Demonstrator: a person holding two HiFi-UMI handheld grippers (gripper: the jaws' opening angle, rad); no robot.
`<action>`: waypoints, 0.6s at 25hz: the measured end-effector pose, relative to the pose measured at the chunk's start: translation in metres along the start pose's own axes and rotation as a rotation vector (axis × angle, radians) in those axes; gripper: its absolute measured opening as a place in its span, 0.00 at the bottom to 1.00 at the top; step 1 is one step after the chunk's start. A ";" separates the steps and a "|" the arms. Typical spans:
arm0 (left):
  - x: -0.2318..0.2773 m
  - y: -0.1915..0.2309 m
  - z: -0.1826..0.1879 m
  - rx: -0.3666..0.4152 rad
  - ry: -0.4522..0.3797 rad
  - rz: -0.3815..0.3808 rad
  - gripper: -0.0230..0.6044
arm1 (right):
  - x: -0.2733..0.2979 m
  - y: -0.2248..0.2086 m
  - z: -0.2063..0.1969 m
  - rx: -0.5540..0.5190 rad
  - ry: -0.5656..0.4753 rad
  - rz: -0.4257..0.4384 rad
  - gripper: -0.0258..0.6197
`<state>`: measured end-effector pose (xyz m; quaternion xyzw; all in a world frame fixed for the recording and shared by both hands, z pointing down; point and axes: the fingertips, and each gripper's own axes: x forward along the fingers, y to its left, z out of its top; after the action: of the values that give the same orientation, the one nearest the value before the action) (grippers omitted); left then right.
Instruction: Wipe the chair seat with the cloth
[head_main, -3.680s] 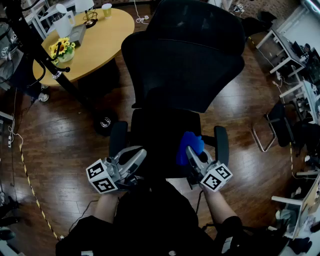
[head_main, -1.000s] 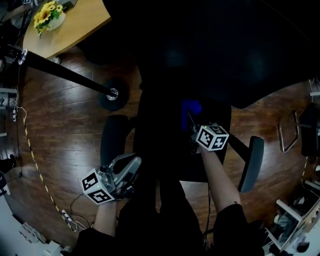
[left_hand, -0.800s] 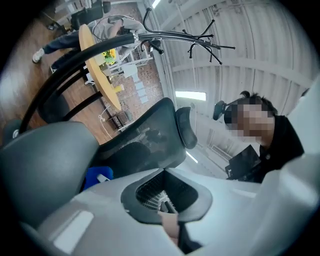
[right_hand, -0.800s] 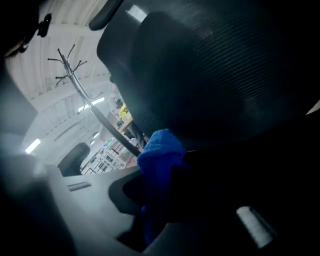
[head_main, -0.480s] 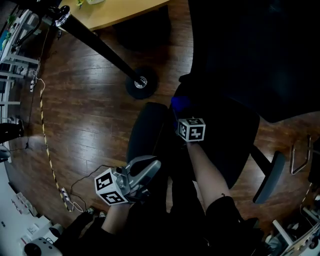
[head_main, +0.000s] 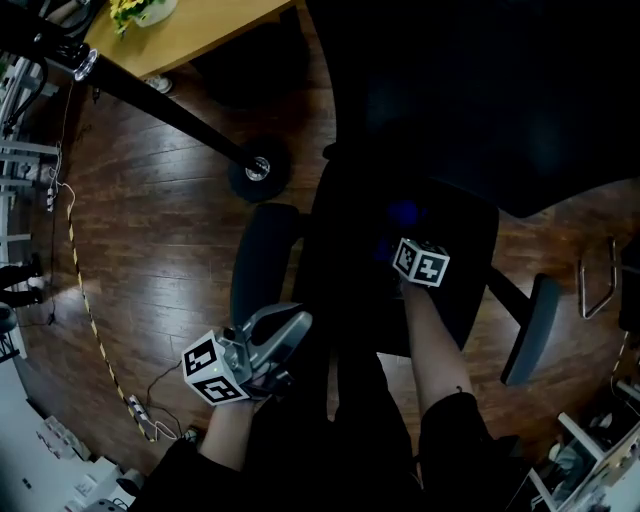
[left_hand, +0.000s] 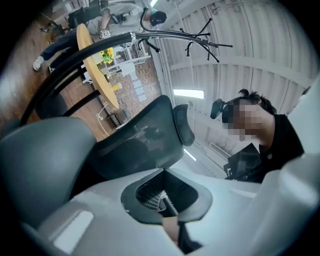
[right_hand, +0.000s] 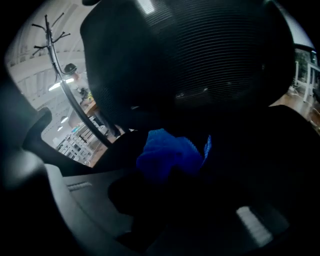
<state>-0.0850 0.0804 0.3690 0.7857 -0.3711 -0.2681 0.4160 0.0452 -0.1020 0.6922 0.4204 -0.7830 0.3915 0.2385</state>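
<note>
**Cloth pinched, low on the seat**

Our right gripper (head_main: 404, 238) has its jaws closed on the bunched blue cloth (right_hand: 169, 152). It holds the cloth down at the chair seat (head_main: 455, 250), close under the backrest (head_main: 480, 90), low enough, we judge, to drag fabric across the surface. Our left gripper (head_main: 283, 328) hangs off the seat's front corner near the armrest (head_main: 262, 262), jaws together on nothing, seemingly kept clear of the stroke.

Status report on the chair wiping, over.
Right gripper shut on blue cloth, on chair seat. Left gripper shut, empty, idle by left armrest. No obstruction seen.
</note>
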 end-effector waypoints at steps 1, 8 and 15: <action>0.004 -0.002 -0.003 0.000 0.016 -0.010 0.02 | -0.012 -0.022 0.001 0.022 -0.012 -0.033 0.13; 0.030 -0.001 -0.014 0.000 0.080 -0.028 0.02 | -0.112 -0.142 0.025 0.080 -0.067 -0.261 0.13; 0.053 -0.004 -0.028 0.001 0.122 -0.043 0.02 | -0.143 -0.183 0.030 0.108 -0.107 -0.297 0.13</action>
<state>-0.0325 0.0522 0.3734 0.8085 -0.3281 -0.2285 0.4318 0.2750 -0.1211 0.6496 0.5639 -0.7016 0.3708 0.2287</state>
